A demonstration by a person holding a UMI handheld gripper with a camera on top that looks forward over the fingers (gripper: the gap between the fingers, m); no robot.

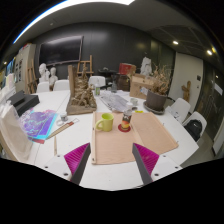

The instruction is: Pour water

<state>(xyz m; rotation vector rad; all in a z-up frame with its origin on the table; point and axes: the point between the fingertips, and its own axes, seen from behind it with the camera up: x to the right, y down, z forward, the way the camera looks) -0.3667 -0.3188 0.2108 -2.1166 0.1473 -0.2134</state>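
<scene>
On the white table (185, 150) | my gripper (111, 163) hovers, jaws spread, holding nothing | beyond them: tan mat (140, 135), yellow-green mug (105, 122), small bottle (126, 121)

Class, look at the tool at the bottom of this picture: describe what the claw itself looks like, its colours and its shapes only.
The claw has two dark, near-black fingers that taper to narrow tips. Each bears a bright magenta pad on its inner face, roughly triangular as seen here. No cables, markings or sleeve show in this view.
</scene>
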